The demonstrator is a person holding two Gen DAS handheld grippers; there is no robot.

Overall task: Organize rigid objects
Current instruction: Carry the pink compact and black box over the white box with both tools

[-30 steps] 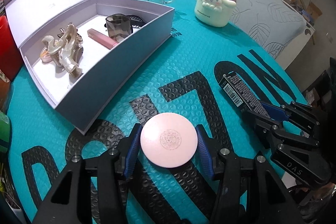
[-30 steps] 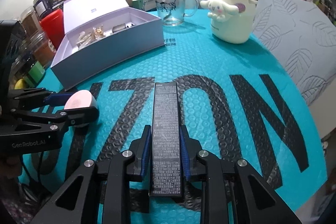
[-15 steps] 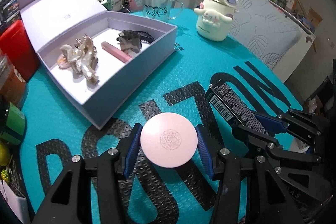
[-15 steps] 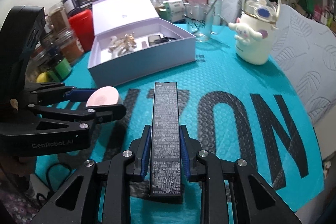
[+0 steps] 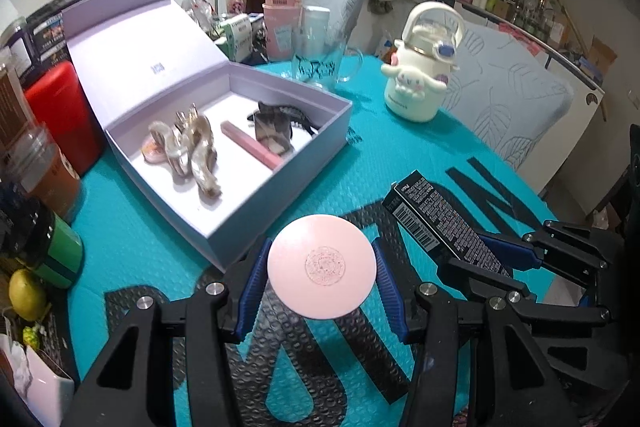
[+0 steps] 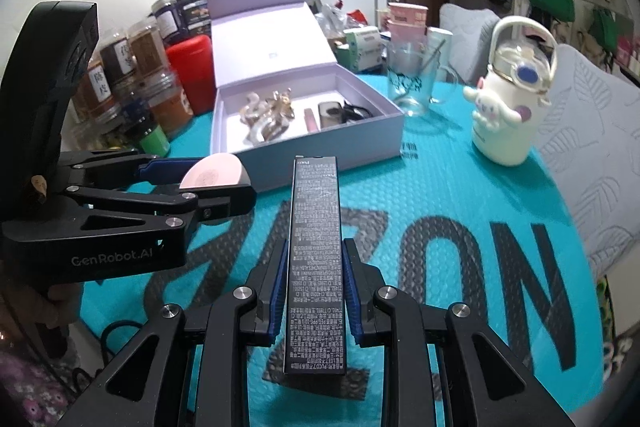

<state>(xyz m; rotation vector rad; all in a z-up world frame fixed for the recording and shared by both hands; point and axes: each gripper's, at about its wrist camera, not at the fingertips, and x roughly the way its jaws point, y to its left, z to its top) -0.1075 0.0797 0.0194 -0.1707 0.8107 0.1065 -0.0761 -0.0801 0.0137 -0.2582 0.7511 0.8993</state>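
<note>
My left gripper (image 5: 321,273) is shut on a round pink compact (image 5: 322,266), held flat above the teal mat; the same pink compact (image 6: 212,174) shows at the left of the right wrist view. A long black printed carton (image 6: 316,247) sits clamped lengthwise in my right gripper (image 6: 316,291), also lifted off the mat, and the black carton (image 5: 444,223) appears at the right of the left wrist view. Ahead lies an open lilac box (image 5: 240,163) holding pearly hair claws (image 5: 192,151), a pink tube (image 5: 250,147) and a smoky clip (image 5: 272,129).
A white bunny-shaped bottle (image 6: 506,111) and a glass mug (image 6: 416,83) stand at the back right of the teal mat (image 6: 460,195). Spice jars and a red canister (image 6: 190,71) crowd the left edge. Pink cups (image 5: 282,21) stand behind the box.
Both grippers have risen with their loads and tipped up, so the lilac box and table look farther off and more of the room shows behind.
</note>
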